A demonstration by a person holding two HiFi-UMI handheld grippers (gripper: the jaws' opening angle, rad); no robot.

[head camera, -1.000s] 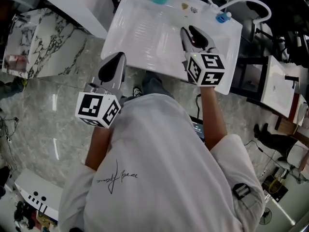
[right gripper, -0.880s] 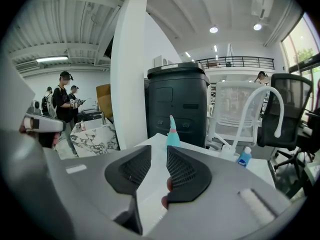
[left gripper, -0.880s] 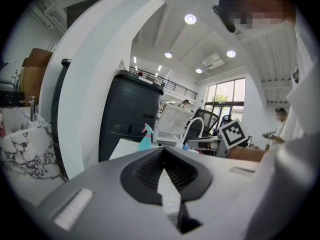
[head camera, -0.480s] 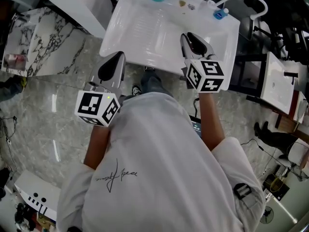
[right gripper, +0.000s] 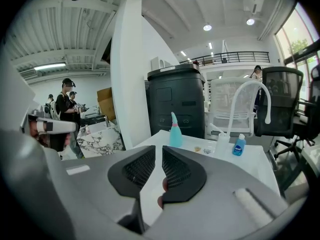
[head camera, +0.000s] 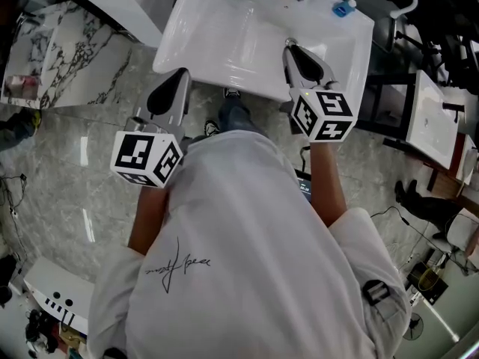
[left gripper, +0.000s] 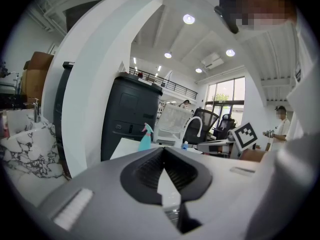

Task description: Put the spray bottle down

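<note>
Spray bottle: teal, upright at the table's far edge, 12 o'clock from me in the head view, well apart from both grippers. Judged already set down.

Left gripper: fingers pressed together at the tips, nothing in them. It hangs off the near edge at about 7 o'clock.

Right gripper: fingers have just been closing. A narrow slit remains, with nothing in it. It sits over the near edge at 5 o'clock.

Handling (judgement): plastic, probably light, though I can't read the fill level. The wall is smooth and likely slippery, and the body would give under hard squeezing. It is tall and narrow, so it tips easily. I would take it on the body below the neck, not the trigger head.

Surface: white table, glossy and flat. A small blue bottle stands at 1 o'clock, beside a white curved tube.

Room: black bin behind the table, office chair at 2 o'clock, grey marble-look floor, people in the background.
</note>
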